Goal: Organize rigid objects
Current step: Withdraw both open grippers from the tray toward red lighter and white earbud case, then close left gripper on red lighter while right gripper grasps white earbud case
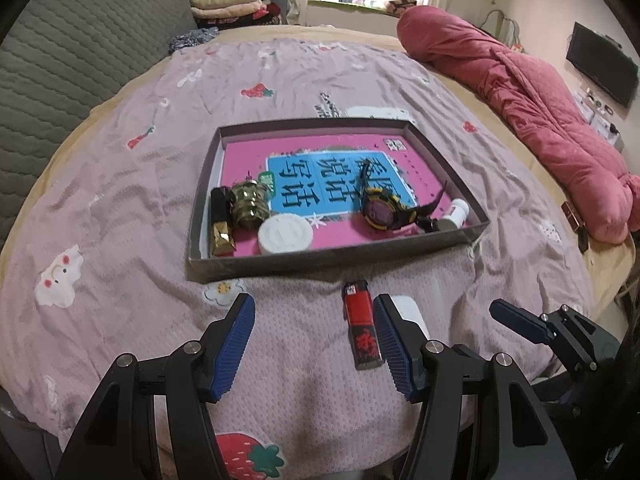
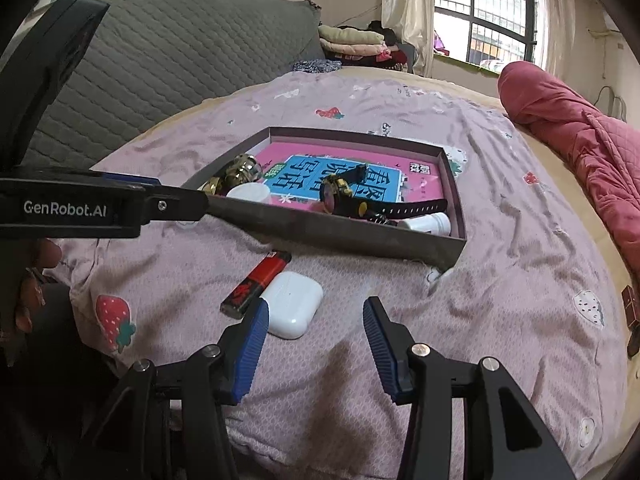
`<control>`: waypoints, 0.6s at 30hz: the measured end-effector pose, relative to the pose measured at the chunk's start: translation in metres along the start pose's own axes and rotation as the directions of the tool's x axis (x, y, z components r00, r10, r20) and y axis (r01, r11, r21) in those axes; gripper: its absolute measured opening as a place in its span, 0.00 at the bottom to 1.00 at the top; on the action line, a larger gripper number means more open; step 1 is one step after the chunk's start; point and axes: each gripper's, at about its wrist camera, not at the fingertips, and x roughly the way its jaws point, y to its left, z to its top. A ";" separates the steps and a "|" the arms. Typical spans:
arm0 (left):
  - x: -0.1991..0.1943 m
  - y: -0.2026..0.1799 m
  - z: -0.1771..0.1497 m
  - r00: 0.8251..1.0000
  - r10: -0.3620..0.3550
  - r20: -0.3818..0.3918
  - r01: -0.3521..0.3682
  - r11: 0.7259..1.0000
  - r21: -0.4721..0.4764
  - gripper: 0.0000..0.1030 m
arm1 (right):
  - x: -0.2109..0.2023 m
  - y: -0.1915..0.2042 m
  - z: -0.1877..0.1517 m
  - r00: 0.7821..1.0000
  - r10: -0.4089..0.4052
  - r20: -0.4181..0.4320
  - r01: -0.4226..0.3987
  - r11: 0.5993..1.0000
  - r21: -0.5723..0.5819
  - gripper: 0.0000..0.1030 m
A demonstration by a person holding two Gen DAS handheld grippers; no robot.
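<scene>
You're hovering both grippers, left gripper (image 1: 314, 308) and right gripper (image 2: 316, 310), wide open and holding nothing, so be lining up squarely over the lighter (image 1: 360, 322) and earbud case (image 2: 294, 304) lying side by side on the blanket (image 2: 500, 280), just short of the tray (image 1: 340, 258).

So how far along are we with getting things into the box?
Mostly done: the watch, white round lid, camouflage item, gold-capped tube and small white bottle already sit in the box. Nothing is in hand; both grippers' jaws are open and empty. Left on the bedspread: the red lighter and the white earbud case.
</scene>
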 end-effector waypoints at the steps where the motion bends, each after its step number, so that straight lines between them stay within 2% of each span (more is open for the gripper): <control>1: 0.003 -0.001 -0.002 1.000 -0.003 -0.007 0.003 1.000 0.003 0.61 | 0.001 0.001 -0.001 1.000 0.004 -0.006 -0.004 1.000 -0.001 0.47; 8: 0.034 -0.009 -0.016 0.996 -0.014 -0.083 0.016 1.000 0.021 0.61 | 0.021 0.010 -0.007 0.997 0.023 -0.068 -0.024 1.000 -0.013 0.48; 18: 0.067 -0.012 -0.012 0.989 -0.044 -0.140 0.044 0.999 -0.003 0.61 | 0.045 0.023 -0.012 0.994 0.016 -0.106 -0.021 0.999 -0.050 0.48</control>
